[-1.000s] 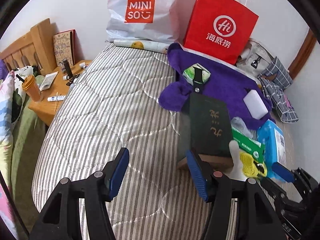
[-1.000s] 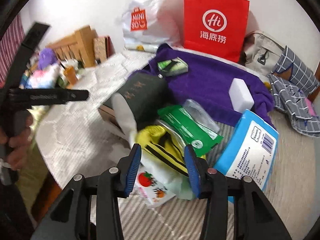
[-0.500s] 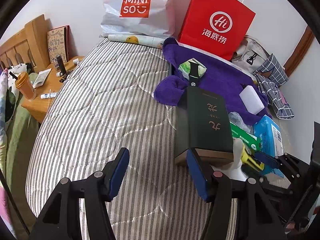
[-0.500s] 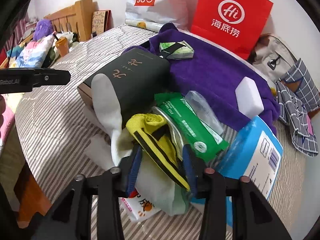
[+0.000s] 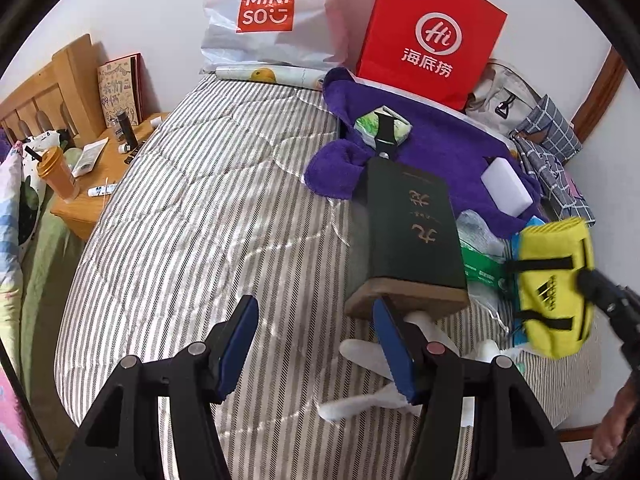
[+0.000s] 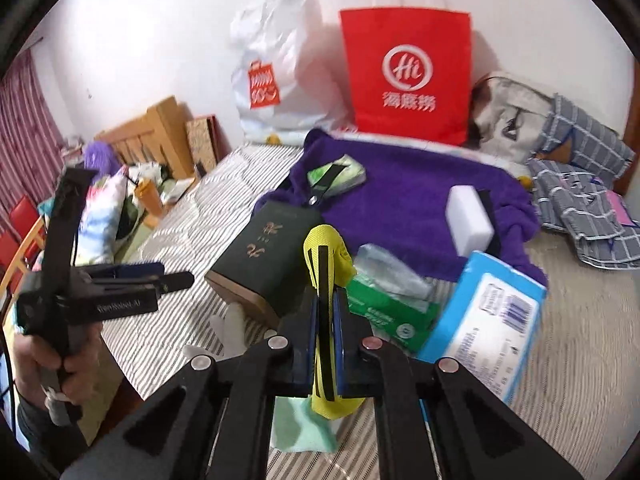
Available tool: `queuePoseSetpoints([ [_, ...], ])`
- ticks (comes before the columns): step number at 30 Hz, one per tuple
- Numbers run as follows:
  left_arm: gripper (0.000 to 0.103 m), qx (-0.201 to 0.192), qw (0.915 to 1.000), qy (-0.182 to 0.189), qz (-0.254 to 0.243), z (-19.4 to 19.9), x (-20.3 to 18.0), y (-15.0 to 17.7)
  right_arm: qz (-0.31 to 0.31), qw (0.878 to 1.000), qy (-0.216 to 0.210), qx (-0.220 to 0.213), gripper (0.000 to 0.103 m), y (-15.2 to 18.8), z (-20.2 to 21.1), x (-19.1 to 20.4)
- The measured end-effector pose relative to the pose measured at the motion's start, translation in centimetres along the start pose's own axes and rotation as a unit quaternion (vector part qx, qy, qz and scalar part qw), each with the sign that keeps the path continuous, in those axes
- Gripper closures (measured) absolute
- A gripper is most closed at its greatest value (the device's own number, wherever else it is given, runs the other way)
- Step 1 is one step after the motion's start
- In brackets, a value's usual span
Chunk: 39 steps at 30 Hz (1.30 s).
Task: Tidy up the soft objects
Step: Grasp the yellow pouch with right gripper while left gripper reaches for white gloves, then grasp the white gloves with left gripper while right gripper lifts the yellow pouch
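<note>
Gripping the yellow fabric sock with black stripes (image 6: 326, 276), my right tongs (image 6: 325, 344) are pinched shut on it, and it hangs clear above the pile at the right side of the grey-striped quilted bed (image 5: 192, 216); so I judge the step in hand to be the pick-up of the first soft item, with its sorting place not yet chosen. My left tongs (image 5: 316, 344) stand half open with nothing between the blue pads, hovering over bare quilt just beside the dark green rectangular box with gold lettering (image 5: 412, 236). The next move, I think, calls for carrying the sock over to that free stretch of bed without dragging the neighbours along, then releasing it flat. Counting what I can see: one yellow sock, one white sock (image 5: 380, 360) lying partly under the box, one purple plush towel (image 6: 404, 192), one white foam block (image 6: 468, 216), one green tissue pack (image 6: 384, 308), one blue tissue pack (image 6: 488, 316), one red paper bag (image 6: 408, 76) and one white plastic shopping bag (image 5: 264, 16).
</note>
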State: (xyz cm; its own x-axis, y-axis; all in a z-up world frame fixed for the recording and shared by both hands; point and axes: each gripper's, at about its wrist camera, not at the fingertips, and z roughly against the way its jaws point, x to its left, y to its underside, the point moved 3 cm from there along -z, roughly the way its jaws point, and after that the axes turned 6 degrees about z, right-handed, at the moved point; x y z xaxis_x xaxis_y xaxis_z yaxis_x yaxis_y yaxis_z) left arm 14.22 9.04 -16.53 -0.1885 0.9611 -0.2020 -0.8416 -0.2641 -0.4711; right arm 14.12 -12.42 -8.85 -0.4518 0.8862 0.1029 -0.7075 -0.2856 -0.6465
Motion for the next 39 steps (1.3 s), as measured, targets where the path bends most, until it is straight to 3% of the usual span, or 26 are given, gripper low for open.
queuePoseSetpoints([
  [11, 0.045, 0.008, 0.9997, 0.001, -0.025, 0.7, -2.4, 2.6, -0.038, 0.997, 0.030, -0.053, 0.096, 1.2, 5.8, -3.2],
  [18, 0.045, 0.024, 0.9982, 0.033, -0.043, 0.4, -5.3, 5.2, -0.072, 0.992, 0.080, -0.065, 0.096, 4.6, 10.4, -7.1],
  [21, 0.035, 0.032, 0.9963, 0.055, -0.058, 0.2, -7.0, 6.5, -0.085, 0.989, 0.106, -0.060, 0.096, 6.6, 11.6, -8.7],
  [24, 0.027, 0.034, 0.9936, 0.073, -0.079, 0.0, -8.8, 7.8, -0.086, 0.986, 0.137, -0.045, 0.096, 8.8, 11.9, -10.1],
  [27, 0.026, 0.040, 0.9931, 0.061, -0.091, -1.0, -9.9, 8.8, -0.088, 0.983, 0.162, -0.022, 0.096, 10.9, 11.1, -11.3],
  [32, 0.026, 0.049, 0.9931, 0.033, -0.101, -3.2, -10.6, 9.8, -0.091, 0.982, 0.166, -0.002, 0.096, 13.3, 9.1, -11.8],
  [34, 0.026, 0.035, 0.9940, 0.023, -0.102, -3.4, -10.6, 9.9, -0.086, 0.984, 0.159, 0.005, 0.095, 13.8, 8.2, -11.4],
  [37, 0.047, 0.024, 0.9953, 0.027, -0.090, -3.1, -10.0, 9.5, -0.076, 0.987, 0.142, 0.018, 0.094, 14.3, 6.6, -10.7],
  [39, 0.068, 0.025, 0.9952, 0.035, -0.087, -2.9, -9.6, 9.1, -0.072, 0.990, 0.123, 0.021, 0.092, 14.4, 5.7, -10.0],
])
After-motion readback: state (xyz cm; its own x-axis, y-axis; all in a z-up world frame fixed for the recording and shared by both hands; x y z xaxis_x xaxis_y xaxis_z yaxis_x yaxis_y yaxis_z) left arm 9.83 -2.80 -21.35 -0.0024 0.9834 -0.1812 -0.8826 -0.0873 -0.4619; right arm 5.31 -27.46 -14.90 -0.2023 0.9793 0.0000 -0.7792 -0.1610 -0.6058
